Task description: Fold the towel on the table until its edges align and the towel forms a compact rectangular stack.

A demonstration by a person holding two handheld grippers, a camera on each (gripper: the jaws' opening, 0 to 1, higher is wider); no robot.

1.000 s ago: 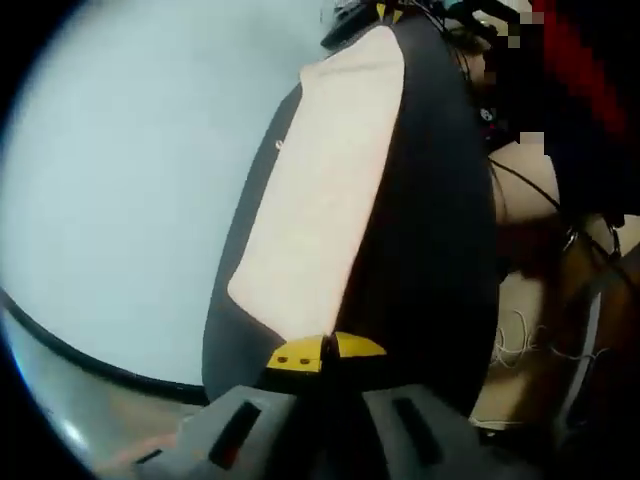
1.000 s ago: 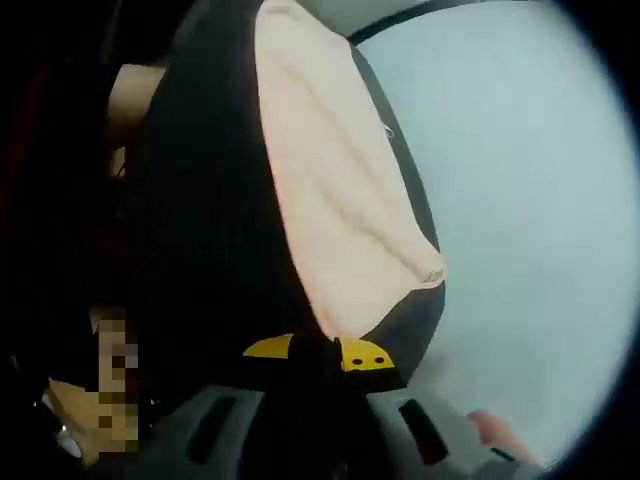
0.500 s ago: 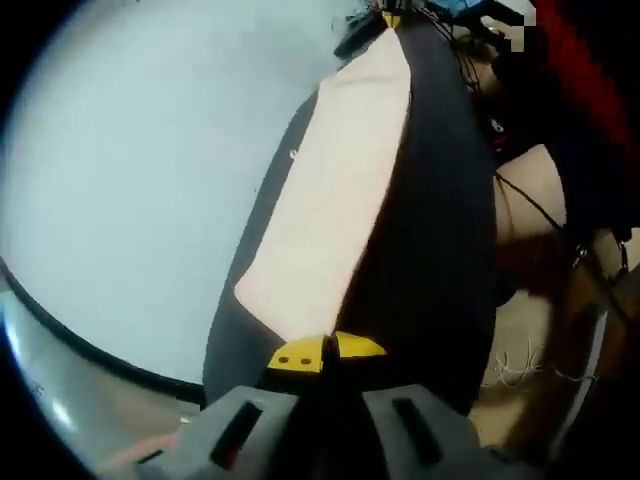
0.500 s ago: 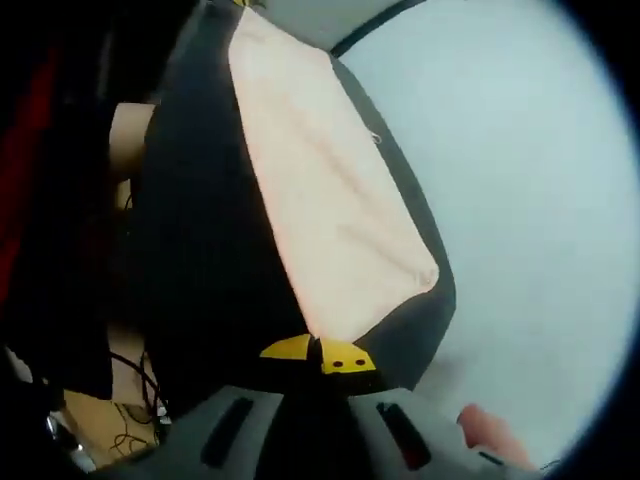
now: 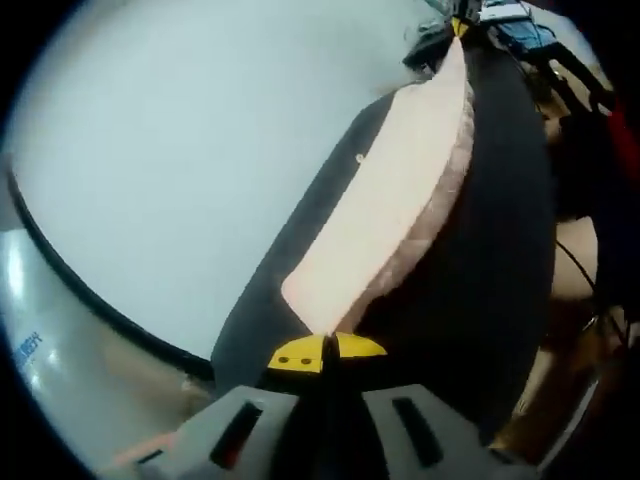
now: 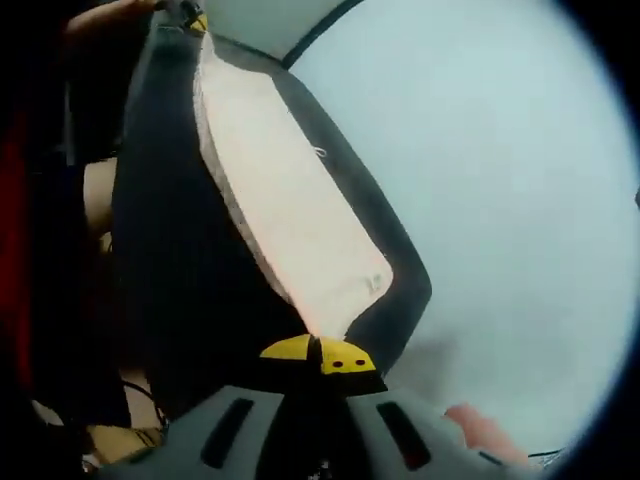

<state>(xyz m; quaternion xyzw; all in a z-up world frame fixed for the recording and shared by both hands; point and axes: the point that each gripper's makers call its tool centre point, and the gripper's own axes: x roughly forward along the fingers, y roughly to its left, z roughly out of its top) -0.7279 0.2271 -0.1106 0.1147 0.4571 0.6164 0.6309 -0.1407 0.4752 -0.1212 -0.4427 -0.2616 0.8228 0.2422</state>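
left gripper (image 5: 325, 352): jaws pinched on towel (image 5: 390, 210) corner | towel stretched taut (dark border, pale centre) | above white table (image 5: 190, 150)

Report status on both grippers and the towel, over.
Left gripper shut on towel corner. Right gripper shut on the other corner. Towel stretched taut between them, lifted over the white table. Nothing in the way.

Hardly any lettering is showing clearly. In the left gripper view, at the lower left of the frame, a few small blue characters (image 5: 27, 345) are sitting on a pale surface beyond the desk (image 5: 200, 150) edge, too blurred for reading.
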